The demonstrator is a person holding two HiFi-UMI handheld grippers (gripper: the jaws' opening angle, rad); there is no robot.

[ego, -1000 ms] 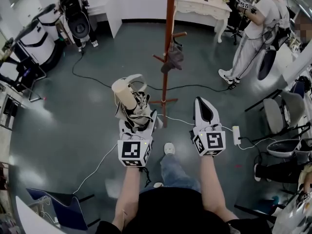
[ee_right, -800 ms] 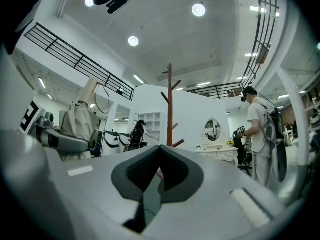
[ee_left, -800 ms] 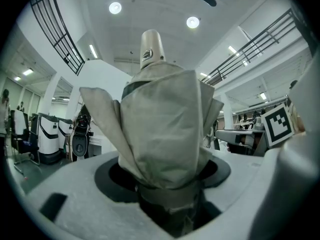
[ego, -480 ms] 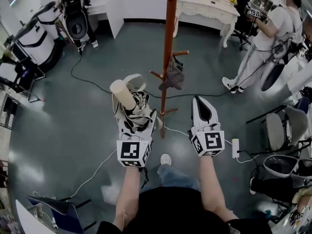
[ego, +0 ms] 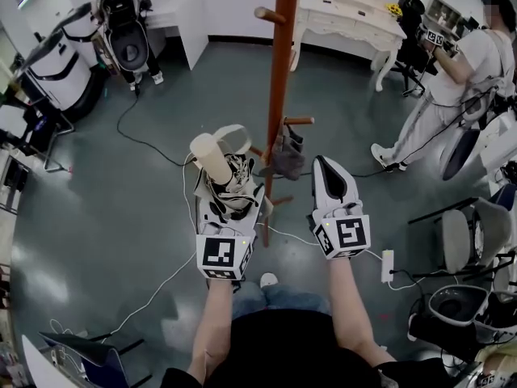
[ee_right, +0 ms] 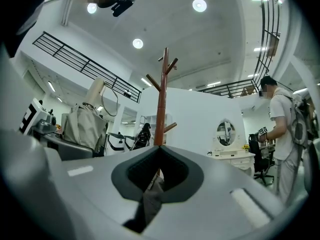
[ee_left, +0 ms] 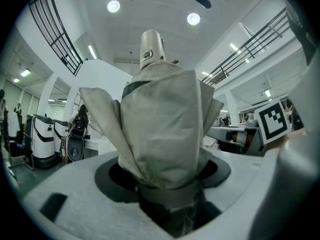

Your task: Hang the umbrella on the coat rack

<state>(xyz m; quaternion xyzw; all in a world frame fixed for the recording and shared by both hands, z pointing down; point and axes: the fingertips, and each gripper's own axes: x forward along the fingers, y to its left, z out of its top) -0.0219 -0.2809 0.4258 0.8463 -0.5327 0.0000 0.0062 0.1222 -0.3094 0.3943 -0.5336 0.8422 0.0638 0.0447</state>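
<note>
Beige folded umbrella (ego: 220,164) clamped in left gripper (ego: 230,194); right gripper (ego: 327,166) closed, empty. Wooden coat rack (ego: 280,71) now nearer; hanging likely next.

left gripper (ego: 227,186), right gripper (ego: 325,171): white shells, black jaw liners, a black-on-white marker cube (ego: 224,255) at each near end. Clothing: black top (ego: 283,352), blue jeans (ego: 279,299), white shoe (ego: 268,280).

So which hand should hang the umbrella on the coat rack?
Left: the left tongs grip the folded umbrella, close beside the coat rack. The right tongs are shut and empty.
</note>
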